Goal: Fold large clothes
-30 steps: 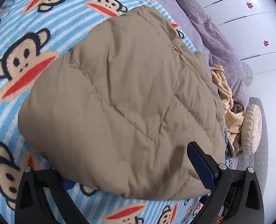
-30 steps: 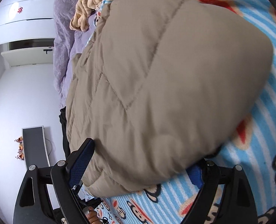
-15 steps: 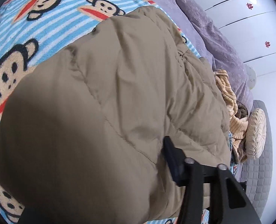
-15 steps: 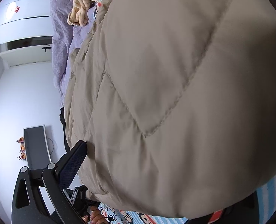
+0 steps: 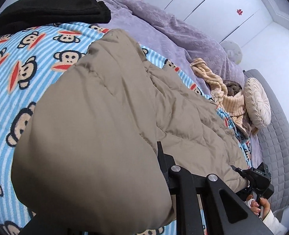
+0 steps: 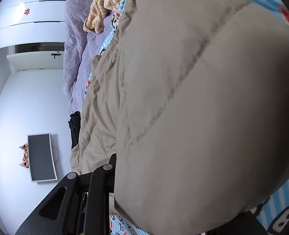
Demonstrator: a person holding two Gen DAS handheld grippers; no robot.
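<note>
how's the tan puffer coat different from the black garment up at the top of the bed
The tan puffer coat is puffy and quilted with stitched seams; the black garment looks flat and plain. The coat is bunched and partly lifted at the grippers, while the black garment lies folded and untouched. The coat covers much of the monkey-print blanket; the black garment sits only at its far edge. Both rest on the same bed.
</note>
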